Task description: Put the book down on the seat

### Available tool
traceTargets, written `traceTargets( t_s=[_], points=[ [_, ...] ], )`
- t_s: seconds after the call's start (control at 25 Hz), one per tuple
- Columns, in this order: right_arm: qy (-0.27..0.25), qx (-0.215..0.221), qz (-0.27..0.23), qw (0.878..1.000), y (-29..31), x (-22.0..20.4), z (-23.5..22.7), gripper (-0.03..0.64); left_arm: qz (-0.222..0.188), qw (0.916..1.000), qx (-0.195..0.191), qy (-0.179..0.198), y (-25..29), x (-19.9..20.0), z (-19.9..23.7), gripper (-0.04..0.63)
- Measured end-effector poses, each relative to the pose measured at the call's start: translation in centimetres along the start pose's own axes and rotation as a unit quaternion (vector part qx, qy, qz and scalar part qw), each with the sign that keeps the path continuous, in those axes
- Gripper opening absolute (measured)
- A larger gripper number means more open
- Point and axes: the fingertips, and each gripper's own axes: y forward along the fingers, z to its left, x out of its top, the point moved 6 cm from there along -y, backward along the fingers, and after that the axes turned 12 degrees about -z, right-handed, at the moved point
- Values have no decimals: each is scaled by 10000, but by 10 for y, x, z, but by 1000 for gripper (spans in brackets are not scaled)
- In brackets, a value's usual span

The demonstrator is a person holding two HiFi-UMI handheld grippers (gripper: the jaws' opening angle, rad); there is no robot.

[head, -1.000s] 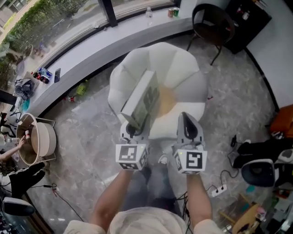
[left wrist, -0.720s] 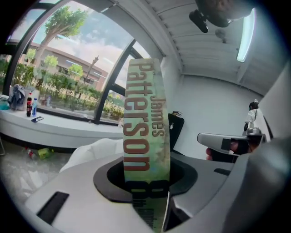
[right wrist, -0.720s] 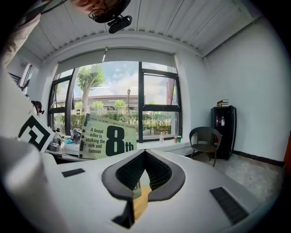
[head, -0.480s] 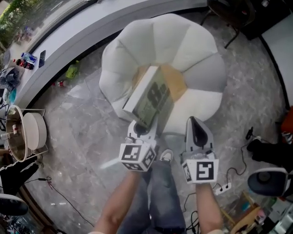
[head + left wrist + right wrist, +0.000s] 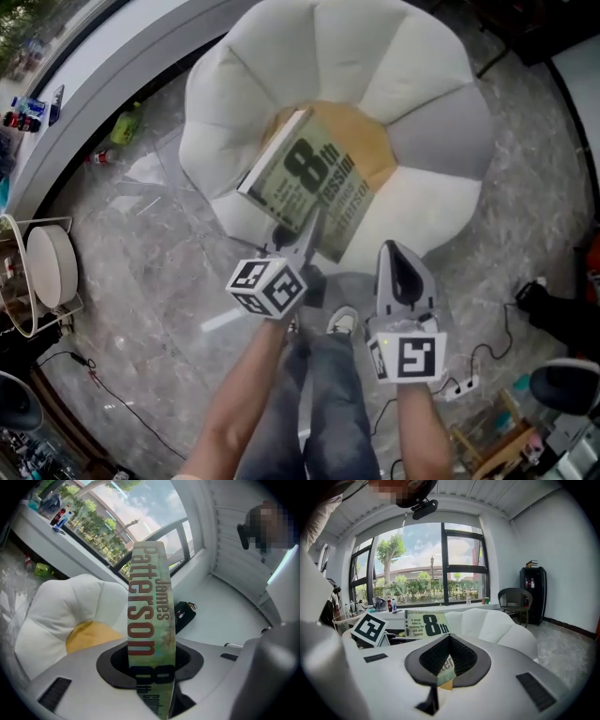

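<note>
The book (image 5: 314,183), a thick green paperback with a large "8th" on its cover, hangs tilted above the yellow centre (image 5: 367,141) of the white petal-shaped seat (image 5: 328,56). My left gripper (image 5: 295,246) is shut on the book's near lower edge. In the left gripper view the book's spine (image 5: 150,616) stands up between the jaws of the left gripper (image 5: 151,665), with the seat (image 5: 70,606) behind it. My right gripper (image 5: 392,249) is shut and empty, just right of the book over the seat's front edge. In the right gripper view the right gripper (image 5: 449,639) has the book (image 5: 424,623) to its left.
The person's legs and shoes (image 5: 342,321) stand just in front of the seat. A green bottle (image 5: 125,124) lies on the floor near the window ledge (image 5: 84,103). A round basket table (image 5: 47,267) is at the left and a power strip (image 5: 464,386) at the lower right. A black chair (image 5: 513,599) stands by the window.
The view has closed in on the seat. The book has tipped from nearly on edge to cover-up and moved over the yellow centre. The right gripper has kept its place beside it.
</note>
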Motion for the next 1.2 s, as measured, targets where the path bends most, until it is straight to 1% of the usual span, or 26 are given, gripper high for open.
traceTargets(
  t_s=[0.08,0.16,0.28,0.4,0.52,0.64,0.8,0.84,0.92,0.96,1.08,1.16,1.2],
  points=[
    [43,-36,42,10000,6,-9,1,2,47,9997,-109,-224,12,-8,13,158],
    [114,-49,85,9999,12,-18,3,2,69,9982,-202,-567,23,-16,23,158],
    [117,-43,99,9999,22,-29,4,2,60,9938,-183,-1091,40,-27,41,158],
    [107,-49,145,9998,32,-40,8,2,14,9863,-267,-1627,51,-35,60,158],
    [219,-33,260,9994,38,-53,7,2,-126,9761,-380,-2135,60,-45,74,158],
    [135,31,232,9996,44,-62,4,2,-194,9658,-327,-2566,72,-61,93,158],
    [153,63,249,9996,54,-77,6,2,-321,9560,-185,-2910,81,-75,121,158],
    [151,51,220,9996,57,-80,4,2,-350,9518,-158,-3044,83,-81,124,158],
    [143,9,187,9997,60,-84,1,2,-331,9402,-71,-3390,85,-95,127,158],
    [136,8,179,9997,62,-85,2,2,-308,9364,-36,-3496,84,-100,130,158],
    [135,53,141,9998,69,-86,7,2,-280,9300,113,-3663,84,-108,141,158],
    [169,57,149,9997,69,-87,6,2,-290,9309,179,-3638,84,-113,148,158],
    [198,54,168,9996,68,-89,5,2,-291,9297,216,-3665,85,-117,150,158]
  ],
)
